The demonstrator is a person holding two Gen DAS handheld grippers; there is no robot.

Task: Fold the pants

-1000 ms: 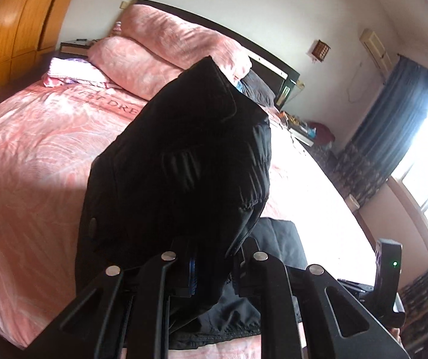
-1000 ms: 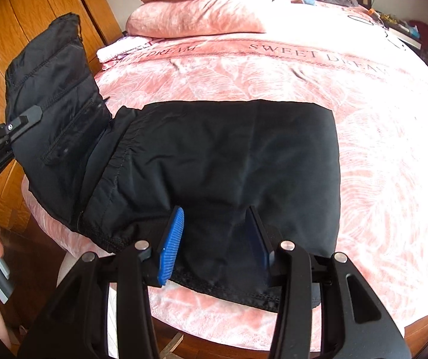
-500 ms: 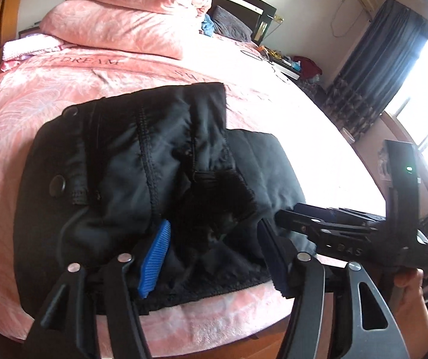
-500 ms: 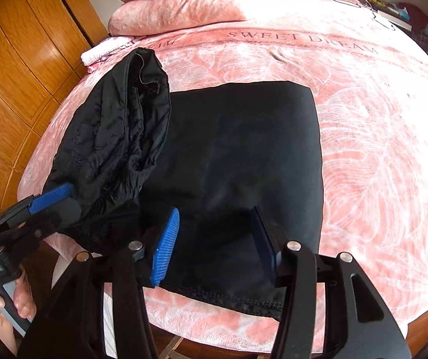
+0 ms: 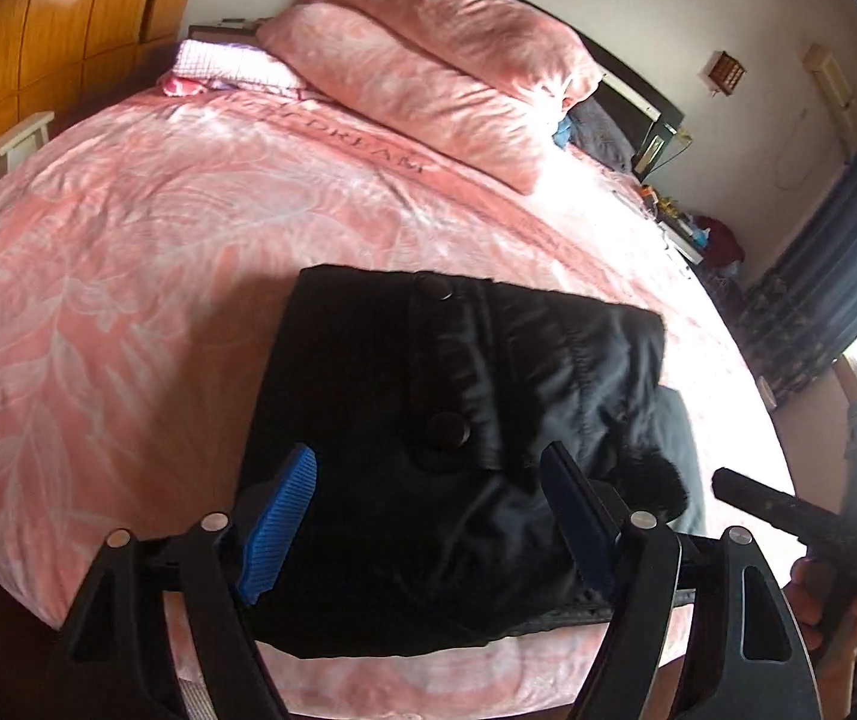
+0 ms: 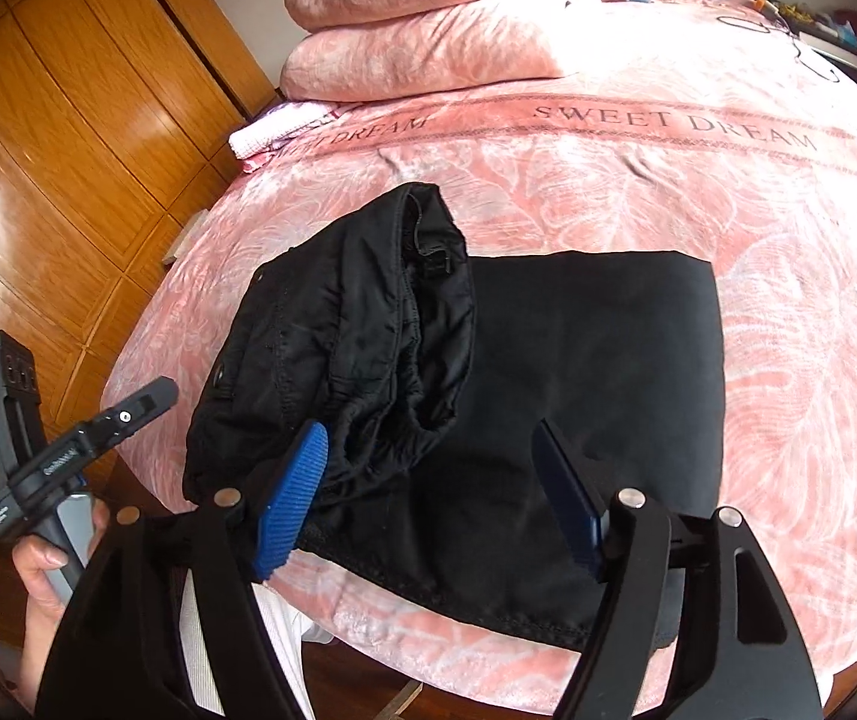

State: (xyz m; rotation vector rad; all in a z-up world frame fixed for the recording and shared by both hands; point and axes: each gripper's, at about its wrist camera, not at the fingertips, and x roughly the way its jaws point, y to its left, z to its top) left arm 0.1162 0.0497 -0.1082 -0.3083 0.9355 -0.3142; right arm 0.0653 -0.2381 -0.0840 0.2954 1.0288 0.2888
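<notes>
The black pants (image 6: pixel 578 396) lie flat at the near edge of the bed (image 6: pixel 788 240), and their waist end (image 6: pixel 362 348) is folded over on top of them in a rumpled heap, a snap button (image 5: pixel 449 431) showing on it. The left gripper (image 5: pixel 434 540) hovers just over the pants' near edge, jaws spread wide and empty. The right gripper (image 6: pixel 428 504) hangs above the same edge beside the heap, jaws likewise apart, holding nothing. Beyond the pants, two pink pillows (image 5: pixel 428 66) are stacked at the head of the bed.
</notes>
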